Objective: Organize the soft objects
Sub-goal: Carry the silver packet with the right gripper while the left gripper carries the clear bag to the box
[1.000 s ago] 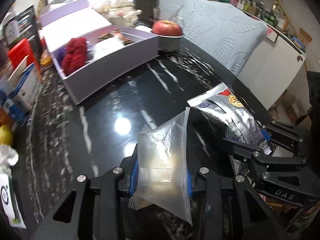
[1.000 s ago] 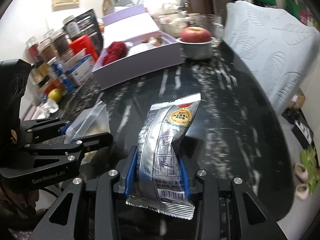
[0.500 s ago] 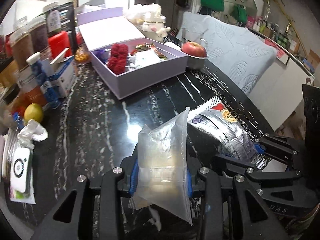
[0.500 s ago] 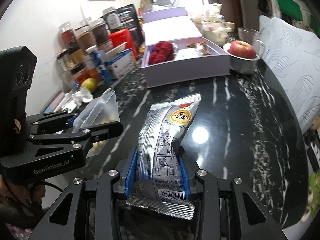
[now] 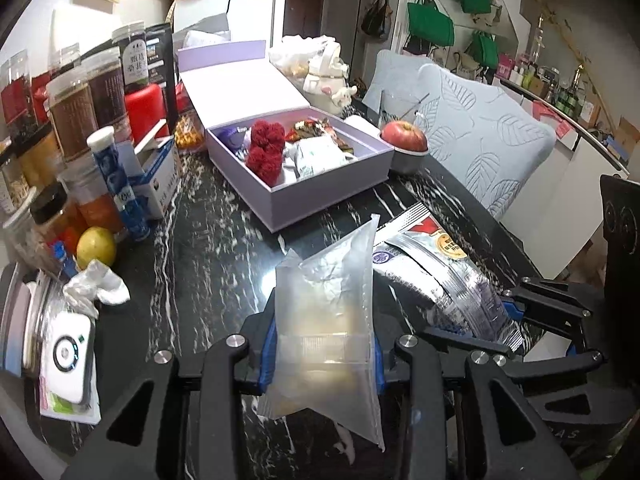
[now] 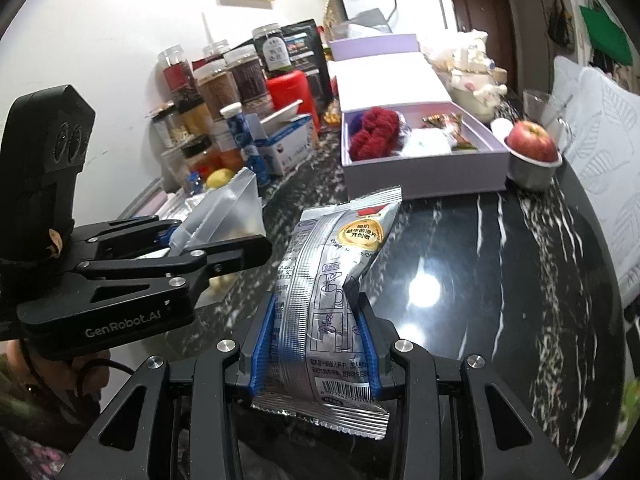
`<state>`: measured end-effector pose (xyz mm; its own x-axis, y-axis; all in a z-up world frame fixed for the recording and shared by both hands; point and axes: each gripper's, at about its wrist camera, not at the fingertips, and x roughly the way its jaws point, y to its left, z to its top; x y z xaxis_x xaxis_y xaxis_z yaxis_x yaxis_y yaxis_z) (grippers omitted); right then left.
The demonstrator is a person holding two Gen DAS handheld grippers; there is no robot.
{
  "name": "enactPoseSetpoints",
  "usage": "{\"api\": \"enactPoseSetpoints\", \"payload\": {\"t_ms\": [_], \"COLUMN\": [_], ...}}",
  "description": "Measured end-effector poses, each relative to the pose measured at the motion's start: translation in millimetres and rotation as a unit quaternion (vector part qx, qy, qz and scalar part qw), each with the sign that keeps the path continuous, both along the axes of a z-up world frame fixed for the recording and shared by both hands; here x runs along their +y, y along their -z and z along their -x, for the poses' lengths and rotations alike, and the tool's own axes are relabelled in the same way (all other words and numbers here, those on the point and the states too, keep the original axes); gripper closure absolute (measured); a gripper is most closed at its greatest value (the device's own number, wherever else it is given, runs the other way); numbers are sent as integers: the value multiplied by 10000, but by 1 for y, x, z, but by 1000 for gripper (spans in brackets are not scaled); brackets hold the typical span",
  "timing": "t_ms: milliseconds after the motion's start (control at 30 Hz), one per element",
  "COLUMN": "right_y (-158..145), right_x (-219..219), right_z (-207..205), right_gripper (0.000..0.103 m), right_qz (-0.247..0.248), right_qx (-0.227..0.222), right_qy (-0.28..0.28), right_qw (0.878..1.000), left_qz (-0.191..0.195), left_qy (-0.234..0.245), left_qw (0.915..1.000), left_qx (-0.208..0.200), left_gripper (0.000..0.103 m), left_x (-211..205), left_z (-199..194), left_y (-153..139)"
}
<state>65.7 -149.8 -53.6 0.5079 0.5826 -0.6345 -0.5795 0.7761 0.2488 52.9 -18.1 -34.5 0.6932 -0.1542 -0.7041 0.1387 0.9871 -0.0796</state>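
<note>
Short of the lilac box (image 5: pixel 320 196), we hold 2 packs above the black table (image 6: pixel 500 280): our left gripper (image 5: pixel 322 354) clamps the clear pouch (image 5: pixel 326 320), our right gripper (image 6: pixel 314 350) the silver sachet (image 6: pixel 332 280), each pinched between its fingers.

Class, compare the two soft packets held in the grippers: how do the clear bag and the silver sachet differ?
The clear bag is translucent and unprinted, showing pale contents; the silver sachet is opaque foil with printed text, a gold seal and a barcode. The bag sits in the left gripper; the sachet sits in the right gripper. Both are soft packets, clamped between blue pads above the black marble table.
</note>
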Motion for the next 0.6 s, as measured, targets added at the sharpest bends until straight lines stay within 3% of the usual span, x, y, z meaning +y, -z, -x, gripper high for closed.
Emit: {"api": "enactPoseSetpoints", "payload": {"t_ms": [600], "right_y": [-64], "right_x": [9], "right_z": [-36], "right_gripper": [66], "right_qz": [-144], "right_qx": [-702], "right_qy": [-201], "right_qw": [9972], "left_qz": [10], "left_qy": [100], "left_qw": [9973], "left_qx": [-721], "left_gripper": [67], "left_x": [13], "left_z": [-41], "left_y": [-56]}}
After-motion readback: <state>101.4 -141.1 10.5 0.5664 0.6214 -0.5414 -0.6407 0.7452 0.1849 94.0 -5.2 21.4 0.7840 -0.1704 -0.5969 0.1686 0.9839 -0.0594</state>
